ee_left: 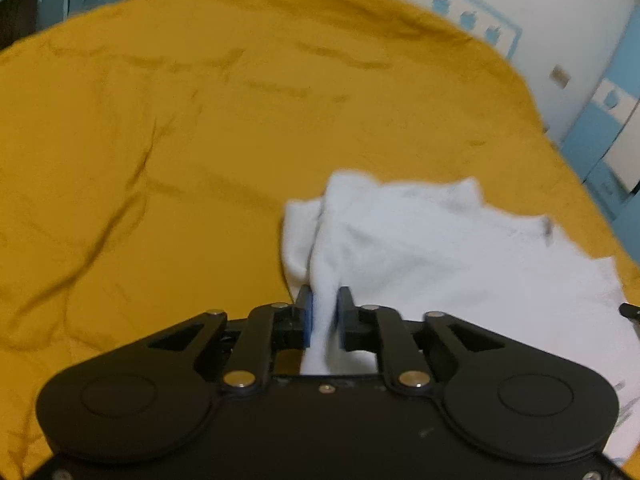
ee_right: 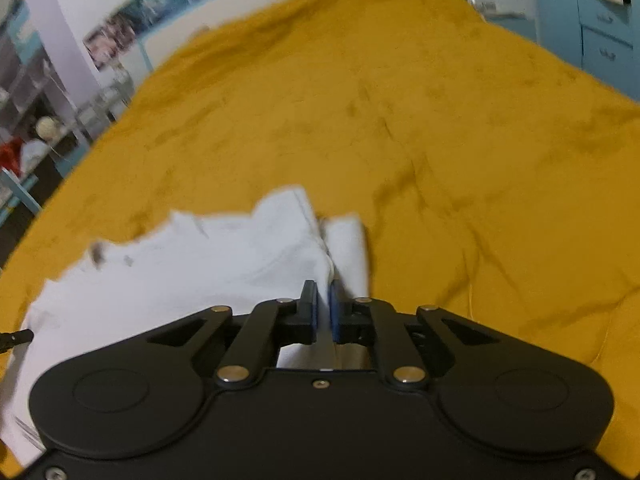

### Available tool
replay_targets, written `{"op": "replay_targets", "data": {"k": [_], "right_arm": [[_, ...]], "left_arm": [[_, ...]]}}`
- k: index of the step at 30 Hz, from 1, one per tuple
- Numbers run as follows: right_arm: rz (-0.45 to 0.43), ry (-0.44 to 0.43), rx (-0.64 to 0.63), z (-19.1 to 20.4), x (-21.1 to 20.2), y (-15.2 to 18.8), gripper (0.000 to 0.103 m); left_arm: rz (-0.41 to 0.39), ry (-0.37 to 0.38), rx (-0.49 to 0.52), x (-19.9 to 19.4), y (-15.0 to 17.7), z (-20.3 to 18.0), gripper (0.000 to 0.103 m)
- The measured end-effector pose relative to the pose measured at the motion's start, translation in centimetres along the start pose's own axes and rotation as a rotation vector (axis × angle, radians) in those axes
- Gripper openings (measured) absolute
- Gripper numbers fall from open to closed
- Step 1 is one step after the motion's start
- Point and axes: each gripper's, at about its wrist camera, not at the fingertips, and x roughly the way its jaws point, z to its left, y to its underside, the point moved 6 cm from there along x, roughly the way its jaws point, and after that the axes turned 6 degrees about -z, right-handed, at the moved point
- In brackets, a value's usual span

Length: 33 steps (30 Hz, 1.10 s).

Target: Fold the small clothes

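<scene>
White garment (ee_left: 440, 248) on mustard bedspread (ee_left: 180, 140)

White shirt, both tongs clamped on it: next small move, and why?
Probably carry both gripped corners forward together and lay them over the far part. The left tongs and right tongs each pinch bunched cloth of the white shirt, which lies spread on the yellow blanket.

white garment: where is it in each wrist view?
Left wrist: white garment lower right, pinched in the left claw.
Right wrist: white garment lower left, pinched in the right claw.
Shared landmark: mustard bedspread beneath it.
</scene>
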Motion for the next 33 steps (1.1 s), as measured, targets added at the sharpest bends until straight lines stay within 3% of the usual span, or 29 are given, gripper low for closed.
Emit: {"op": "replay_targets", "data": {"k": [2,7,10,12,14,17,23,25,26,28,33], "right_arm": [[0.005,0.008,0.003,-0.3,0.7,0.7,0.005],[-0.022,0.001,0.027,0.0,-1.6,0.2,0.014],[-0.04,-0.011,0.032,0.4,-5.0,0.2,0.021],[-0.042,-0.039,0.055,0.2,-7.6,1.0,0.045],[-0.043,-0.054,0.073,0.1,-10.0,2.3,0.054],[-0.011,-0.066,0.06,-0.2,-12.3,4.7,0.054],[0.067,-0.03,0.082,-1.1,-12.2,8.4,0.054],[0.081,-0.037,0.085,-1.0,-11.7,9.1,0.042],[0.087,-0.045,0.085,-0.8,-11.7,9.3,0.023],[0.097,-0.054,0.099,-0.5,-11.7,9.2,0.015],[0.053,-0.05,0.083,-0.3,-13.4,7.8,0.008]], "left_arm": [[0.003,-0.023,0.011,0.3,0.3,0.3,0.035],[-0.011,-0.035,0.047,-2.8,-0.3,0.1,0.04],[-0.02,-0.023,0.06,-6.4,0.3,0.2,0.049],[-0.025,-0.012,0.047,-8.9,1.1,0.4,0.055],[-0.019,0.009,0.021,-11.1,2.6,0.6,0.056],[0.005,0.028,-0.021,-13.5,5.1,1.2,0.063],[0.08,0.037,-0.082,-13.7,8.9,1.6,0.063],[0.083,0.041,-0.096,-13.3,9.3,1.4,0.062],[0.087,0.056,-0.099,-13.1,9.3,1.1,0.048],[0.107,0.087,-0.104,-12.7,9.3,0.6,0.012],[0.09,0.093,-0.084,-13.7,8.0,0.2,0.011]]}}
